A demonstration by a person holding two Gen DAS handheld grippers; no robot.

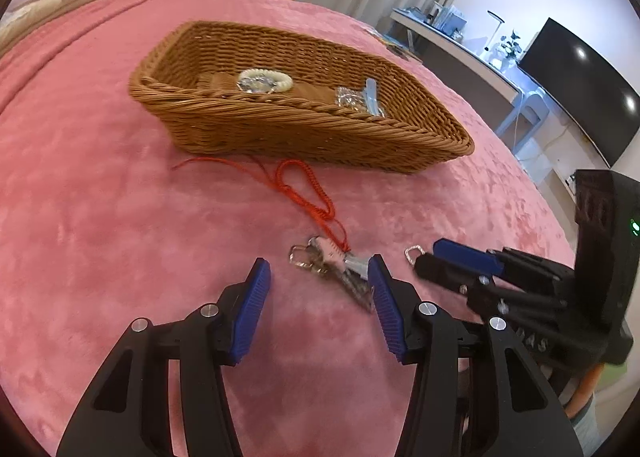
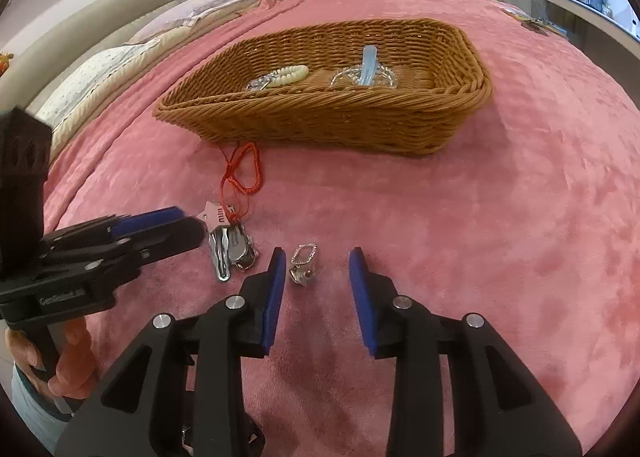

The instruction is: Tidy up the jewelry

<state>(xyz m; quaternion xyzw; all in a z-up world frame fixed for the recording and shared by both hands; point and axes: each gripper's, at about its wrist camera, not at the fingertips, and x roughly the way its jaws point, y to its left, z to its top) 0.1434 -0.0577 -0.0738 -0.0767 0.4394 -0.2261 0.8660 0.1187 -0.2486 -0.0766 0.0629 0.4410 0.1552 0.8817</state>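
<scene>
Right claw (image 2: pixel 316 261) straddles the ring (image 2: pixel 304 265), pads apart.

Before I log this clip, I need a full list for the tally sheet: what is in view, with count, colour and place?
woven wicker basket: one, brown, on the pink blanket, far side.
bead bracelet: one, cream, in the basket's left part.
hair clip: one, pale blue, in the basket on clear sparkly pieces.
braided cord: one, red, on the blanket in front of the basket.
bunch of metal clips: one, silver with a pink star tag, at the cord's near end.
small metal ring piece: one, silver, on the blanket between the right jaws.
plush blanket: one, pink, covering the bed.
left gripper: one, black with blue pads, jaws open by the clips.
right gripper: one, same colours, jaws open.
hand: one, on the left gripper's handle.
</scene>
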